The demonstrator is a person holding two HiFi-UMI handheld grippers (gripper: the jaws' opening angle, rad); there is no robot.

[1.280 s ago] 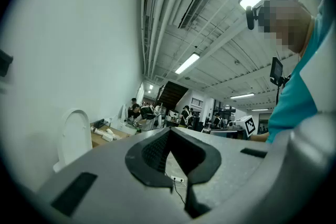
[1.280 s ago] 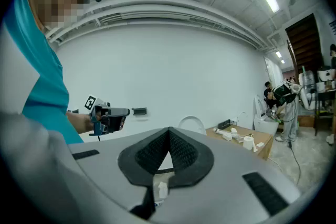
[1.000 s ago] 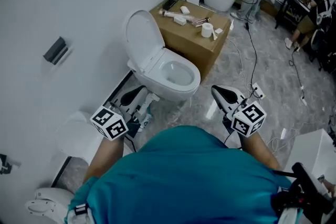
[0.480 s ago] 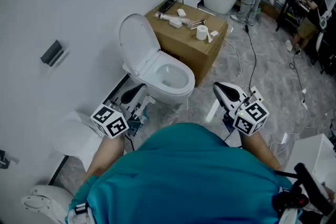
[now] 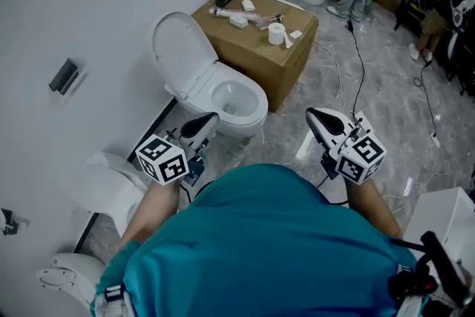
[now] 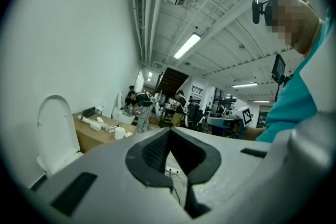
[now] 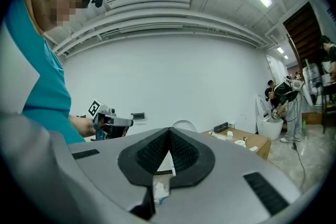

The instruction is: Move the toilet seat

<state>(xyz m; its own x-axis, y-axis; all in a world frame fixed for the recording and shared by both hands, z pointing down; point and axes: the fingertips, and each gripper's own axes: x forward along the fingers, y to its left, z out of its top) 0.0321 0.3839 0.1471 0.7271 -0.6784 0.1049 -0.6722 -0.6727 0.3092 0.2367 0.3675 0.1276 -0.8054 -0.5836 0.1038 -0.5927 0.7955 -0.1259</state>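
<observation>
I have the left gripper (image 5: 208, 119) clenched, jaws pressed together with nothing between them, and the right gripper (image 5: 315, 116) is closed the same way, also empty. Both are held out ahead of the person's teal shirt (image 5: 260, 249). The left one is just in front of the toilet bowl (image 5: 256, 109) and the right one is out over the grey floor (image 5: 371, 85).

The toilet seat (image 5: 177, 48) stands raised, leaning back against the white wall, well apart from both grippers. The bowl is uncovered and I see only white inside it.

Just beside the toilet on its far side sits a closed cardboard box (image 5: 245, 56). On its top lie a roll of toilet paper (image 5: 276, 33), a long white tube (image 5: 223, 12), a few small white pieces and a dark flat thing at the corner by the wall
</observation>
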